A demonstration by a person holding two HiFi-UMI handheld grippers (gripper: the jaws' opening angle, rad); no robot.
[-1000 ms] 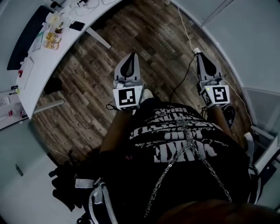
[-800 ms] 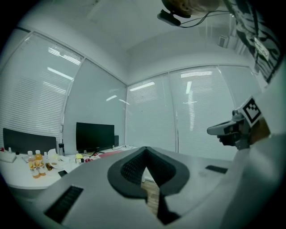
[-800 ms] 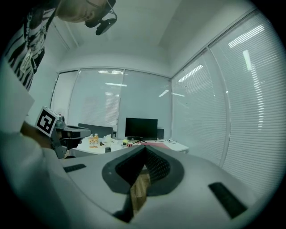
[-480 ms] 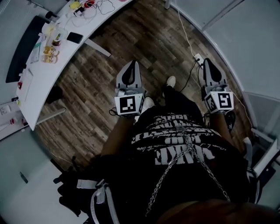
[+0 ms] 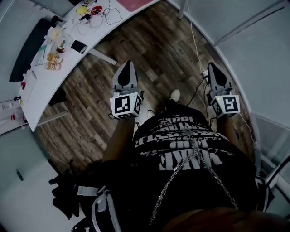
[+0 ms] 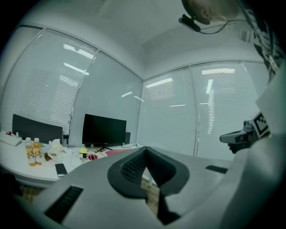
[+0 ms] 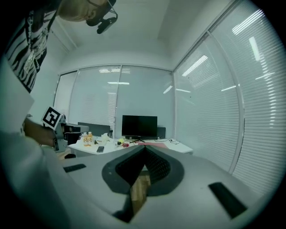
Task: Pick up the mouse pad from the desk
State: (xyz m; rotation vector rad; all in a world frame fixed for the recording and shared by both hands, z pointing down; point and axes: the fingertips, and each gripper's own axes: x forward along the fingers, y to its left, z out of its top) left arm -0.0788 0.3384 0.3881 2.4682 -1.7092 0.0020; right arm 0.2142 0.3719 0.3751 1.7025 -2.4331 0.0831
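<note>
Both grippers shut and empty, desk well ahead

The left gripper (image 5: pixel 128 68) and right gripper (image 5: pixel 212 69) each have their jaws pressed together with nothing between them, held above the wooden floor (image 5: pixel 154 45). The pink mouse pad (image 5: pixel 133 3) lies flat on the white desk (image 5: pixel 45 86), well ahead of both jaw tips, near the dark monitor (image 6: pixel 104 129)

Wood floor (image 5: pixel 149 45), white desk (image 5: pixel 38 102) (blinds (image 7: pixel 210 107) behind)
</note>
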